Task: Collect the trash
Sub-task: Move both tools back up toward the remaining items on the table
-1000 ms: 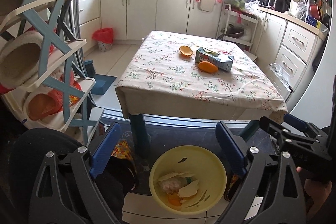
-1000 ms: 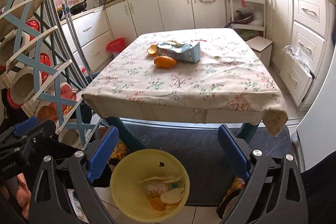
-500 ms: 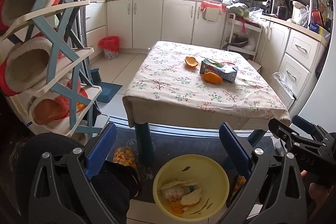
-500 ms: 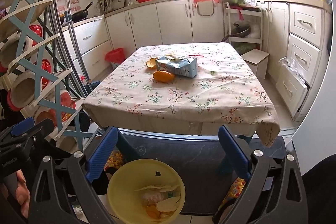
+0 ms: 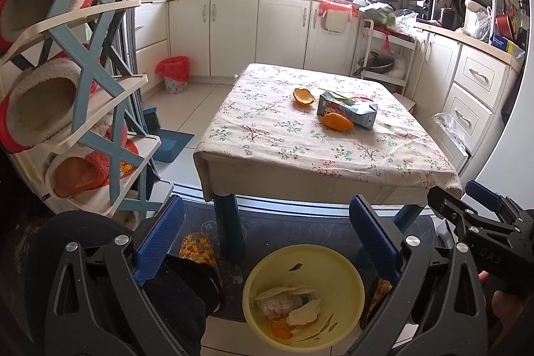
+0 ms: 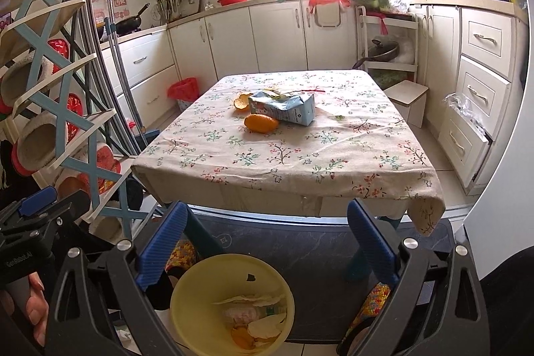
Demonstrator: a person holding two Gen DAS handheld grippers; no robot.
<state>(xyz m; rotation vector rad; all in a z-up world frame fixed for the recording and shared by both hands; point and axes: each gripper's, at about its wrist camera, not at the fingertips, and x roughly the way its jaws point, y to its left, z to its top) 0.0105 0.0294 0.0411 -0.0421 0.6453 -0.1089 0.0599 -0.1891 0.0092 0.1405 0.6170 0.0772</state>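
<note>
A yellow bin (image 5: 317, 262) (image 6: 217, 272) stands on the floor below both grippers, with paper scraps and orange peel in it. On the flowered table (image 5: 283, 135) (image 6: 267, 162) lie a blue drink carton (image 5: 353, 110) (image 6: 287, 110), an orange peel (image 5: 337, 121) (image 6: 261, 123) in front of it and a second peel (image 5: 303, 96) (image 6: 242, 101) behind. My left gripper (image 5: 267, 236) hangs open over the bin, nothing between its blue pads. My right gripper (image 6: 267, 242) is open and empty too, just to the right of the left one.
A shoe rack (image 5: 100, 82) with slippers fills the left side. A dustpan (image 5: 173, 142) and a red-lined bin (image 5: 175, 74) are on the floor beyond it. Cabinets and drawers (image 6: 480, 82) line the back and right. A dark mat (image 6: 300, 242) lies under the table's front edge.
Both views have tipped up a little, so the table and the yellow bin sit slightly lower in frame. Both grippers stay wide and empty.
</note>
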